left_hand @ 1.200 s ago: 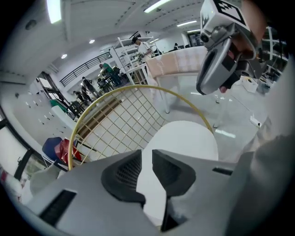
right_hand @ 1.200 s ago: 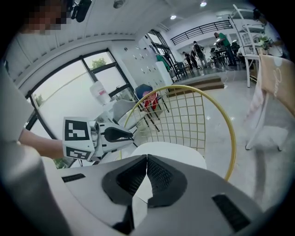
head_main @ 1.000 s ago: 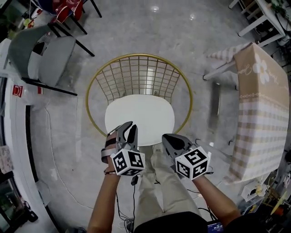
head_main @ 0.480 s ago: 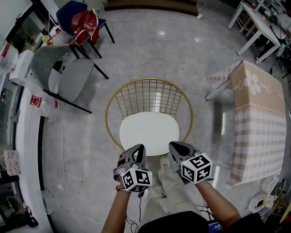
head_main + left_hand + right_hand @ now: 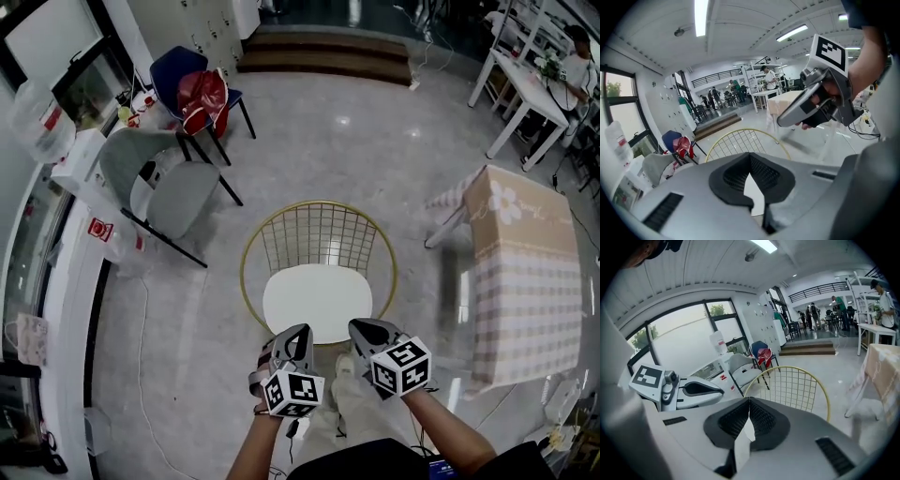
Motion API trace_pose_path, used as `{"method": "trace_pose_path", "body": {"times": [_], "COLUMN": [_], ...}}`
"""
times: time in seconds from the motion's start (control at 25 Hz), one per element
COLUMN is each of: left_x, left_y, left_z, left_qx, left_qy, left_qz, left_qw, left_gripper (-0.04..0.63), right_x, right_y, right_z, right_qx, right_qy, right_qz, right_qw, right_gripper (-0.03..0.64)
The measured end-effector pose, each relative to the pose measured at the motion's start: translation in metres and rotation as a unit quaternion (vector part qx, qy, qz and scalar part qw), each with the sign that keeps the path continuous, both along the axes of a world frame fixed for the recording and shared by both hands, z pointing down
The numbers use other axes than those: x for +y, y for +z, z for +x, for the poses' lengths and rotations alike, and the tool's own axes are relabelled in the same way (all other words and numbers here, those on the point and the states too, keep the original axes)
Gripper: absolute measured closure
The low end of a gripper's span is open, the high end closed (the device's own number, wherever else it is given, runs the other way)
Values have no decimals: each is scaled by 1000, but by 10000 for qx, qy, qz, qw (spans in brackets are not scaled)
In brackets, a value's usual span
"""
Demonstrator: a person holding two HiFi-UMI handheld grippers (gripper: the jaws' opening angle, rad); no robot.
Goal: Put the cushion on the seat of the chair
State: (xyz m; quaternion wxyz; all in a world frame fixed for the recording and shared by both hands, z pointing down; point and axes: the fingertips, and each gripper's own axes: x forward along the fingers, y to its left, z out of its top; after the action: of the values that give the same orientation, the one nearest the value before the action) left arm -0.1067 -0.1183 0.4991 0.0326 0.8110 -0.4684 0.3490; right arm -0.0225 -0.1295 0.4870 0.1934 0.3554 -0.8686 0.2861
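Lying flat on the seat of the gold wire chair (image 5: pixel 246 267), the white cushion (image 5: pixel 317 302) covers that seat, and neither claw holds it. In the head view both claws show side by side at the cushion's near edge, with their tips pointing toward the chair's wire back.

The left claw (image 5: pixel 301 331) has just been closing its jaws. They now meet pad to pad with nothing between them. In the left gripper view only a white sliver of cushion shows through the slit below the tips. The right claw (image 5: pixel 360 327) is likewise closed and empty. The right gripper view shows the same white sliver through its slit, with the gold wire back beyond.

The left forearm (image 5: pixel 251 455) and the right forearm (image 5: pixel 455 436) come in bare from the bottom edge. Each hand grips its claw behind the marker cube. Both claws tilt forward and down, close together but not touching.

At far left a blue chair (image 5: pixel 178 70) carries a red bag (image 5: pixel 202 94). A grey chair (image 5: pixel 173 192) stands near it, well apart from the gold one. To the right a counter (image 5: pixel 525 281) under a checked cloth stands near the gold chair, not touching it.
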Motion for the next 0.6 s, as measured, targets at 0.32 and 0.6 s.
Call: {"method": "trace_pose_path", "body": {"times": [0.32,0.6], "left_x": [32,58], "left_y": [-43,-79], "left_z": [-5,-12], "left_qx": [429,822], "left_qy": [-94,-198], "left_qz": [90,330], "left_qw": [9990,9959], "left_gripper": [591,591], "right_x": [12,28], "right_y": [-48,-86], "right_z": [3,-5], "right_qx": [-10,86], "right_qy": [-47,-70], "right_qz": [377,858], "right_qw": [9993,9963], "right_gripper": [598,598]}}
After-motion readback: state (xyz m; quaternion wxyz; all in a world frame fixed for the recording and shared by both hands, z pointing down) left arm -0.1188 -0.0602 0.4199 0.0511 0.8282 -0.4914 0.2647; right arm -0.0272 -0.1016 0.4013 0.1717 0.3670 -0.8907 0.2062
